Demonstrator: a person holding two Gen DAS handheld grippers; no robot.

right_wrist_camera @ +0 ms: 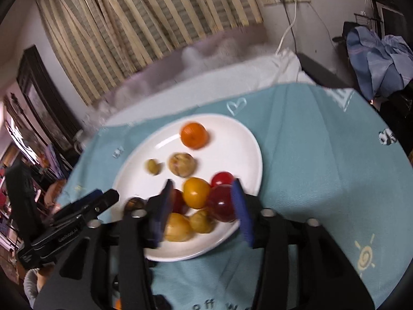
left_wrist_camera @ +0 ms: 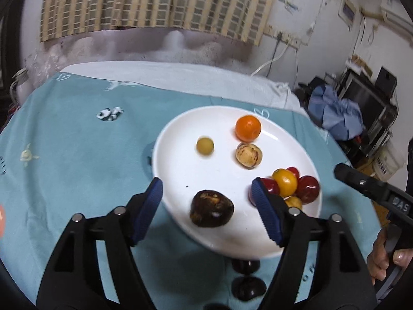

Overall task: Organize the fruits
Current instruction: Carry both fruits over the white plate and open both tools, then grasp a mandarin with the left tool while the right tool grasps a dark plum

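Note:
A white plate (left_wrist_camera: 180, 134) on a teal cloth holds an orange (left_wrist_camera: 248, 128), a small yellow-green fruit (left_wrist_camera: 205, 146), a speckled tan fruit (left_wrist_camera: 248, 155), a dark brown fruit (left_wrist_camera: 211, 208) and a cluster of red and yellow fruits (left_wrist_camera: 291, 184). My left gripper (left_wrist_camera: 207, 209) is open, its jaws either side of the dark brown fruit, just above it. My right gripper (right_wrist_camera: 204, 211) is open over the plate (right_wrist_camera: 242, 139), with the yellow fruit (right_wrist_camera: 196, 192), a red fruit (right_wrist_camera: 220, 202) and two tan fruits (right_wrist_camera: 178, 228) between its jaws. The orange (right_wrist_camera: 194, 134) lies beyond.
The teal cloth (left_wrist_camera: 77, 155) covers a round table; its far edge drops to a white sheet and curtain. Dark objects (left_wrist_camera: 247, 286) lie on the cloth below the plate. An orange-red item (left_wrist_camera: 1, 223) is at the left edge. Furniture and blue fabric (left_wrist_camera: 335, 113) stand to the right.

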